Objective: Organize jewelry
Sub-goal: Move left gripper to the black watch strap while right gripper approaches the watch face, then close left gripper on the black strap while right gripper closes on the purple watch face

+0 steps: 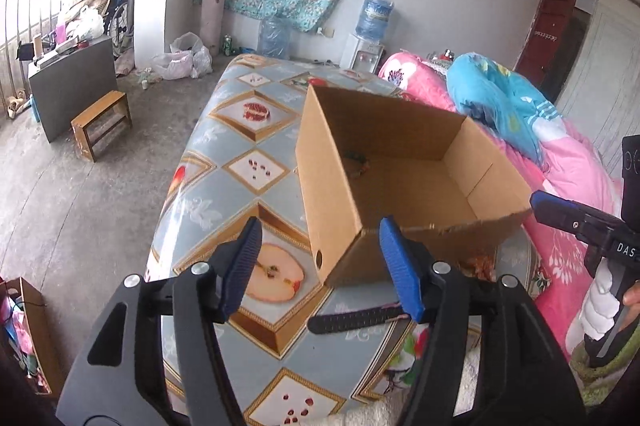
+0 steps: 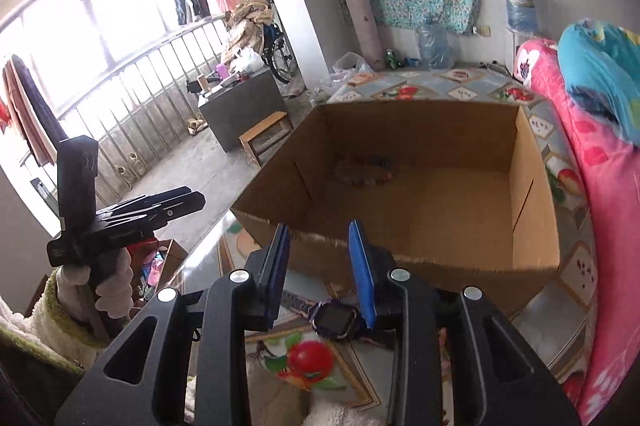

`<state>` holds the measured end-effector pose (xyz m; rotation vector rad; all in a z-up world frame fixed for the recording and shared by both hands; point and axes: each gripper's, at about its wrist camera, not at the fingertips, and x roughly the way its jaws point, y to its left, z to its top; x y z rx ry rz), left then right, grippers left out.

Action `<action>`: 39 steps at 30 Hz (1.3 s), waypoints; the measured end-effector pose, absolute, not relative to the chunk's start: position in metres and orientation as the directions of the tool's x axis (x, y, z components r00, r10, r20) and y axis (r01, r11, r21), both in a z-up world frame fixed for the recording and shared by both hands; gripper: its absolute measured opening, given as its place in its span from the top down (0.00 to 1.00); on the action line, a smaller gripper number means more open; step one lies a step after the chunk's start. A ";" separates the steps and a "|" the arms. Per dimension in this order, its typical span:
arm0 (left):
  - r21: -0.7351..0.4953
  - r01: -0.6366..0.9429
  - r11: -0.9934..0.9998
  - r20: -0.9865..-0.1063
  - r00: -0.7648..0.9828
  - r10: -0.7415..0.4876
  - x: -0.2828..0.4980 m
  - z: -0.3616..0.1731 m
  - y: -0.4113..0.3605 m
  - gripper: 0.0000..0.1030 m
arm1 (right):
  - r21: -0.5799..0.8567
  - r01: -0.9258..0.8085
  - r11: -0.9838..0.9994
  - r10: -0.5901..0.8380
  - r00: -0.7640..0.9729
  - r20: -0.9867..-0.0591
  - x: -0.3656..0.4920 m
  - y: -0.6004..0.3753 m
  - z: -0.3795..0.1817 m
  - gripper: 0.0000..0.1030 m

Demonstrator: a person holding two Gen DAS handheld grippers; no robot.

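Cardboard box on the table has a bead bracelet inside. A watch lies on the table just before the box. The right gripper hangs over it, partly open and empty. The left gripper is wide open, empty. A quick grab could push the watch away.

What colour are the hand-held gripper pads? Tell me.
Blue, with ridges, on black fingers. The left wrist view shows the pads best.
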<state>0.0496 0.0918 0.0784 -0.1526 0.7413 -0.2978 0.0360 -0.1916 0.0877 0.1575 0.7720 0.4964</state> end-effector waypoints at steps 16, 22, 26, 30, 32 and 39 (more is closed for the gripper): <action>-0.280 0.170 0.945 -0.791 0.517 -0.328 0.052 -0.025 0.068 0.38 | 0.275 -0.292 0.916 0.388 0.467 -0.794 0.044 -0.151 -0.014 0.70; -0.321 0.194 0.927 -0.780 0.502 -0.375 0.058 -0.028 0.062 0.38 | 0.269 -0.299 0.915 0.386 0.461 -0.799 0.046 -0.137 -0.021 0.70; -0.348 0.196 0.917 -0.773 0.494 -0.399 0.061 -0.028 0.057 0.36 | 0.274 -0.313 0.910 0.396 0.454 -0.798 0.043 -0.131 -0.022 0.70; -0.421 0.186 0.888 -0.754 0.473 -0.456 0.065 -0.029 0.059 0.35 | 0.270 -0.335 0.903 0.405 0.453 -0.794 0.040 -0.122 -0.026 0.70; -0.449 0.180 0.875 -0.744 0.467 -0.478 0.066 -0.030 0.062 0.35 | 0.267 -0.345 0.900 0.408 0.452 -0.793 0.039 -0.119 -0.026 0.70; -0.434 0.174 0.884 -0.754 0.467 -0.462 0.065 -0.030 0.062 0.35 | 0.213 -0.310 0.927 0.350 0.502 -0.791 0.038 -0.126 -0.014 0.70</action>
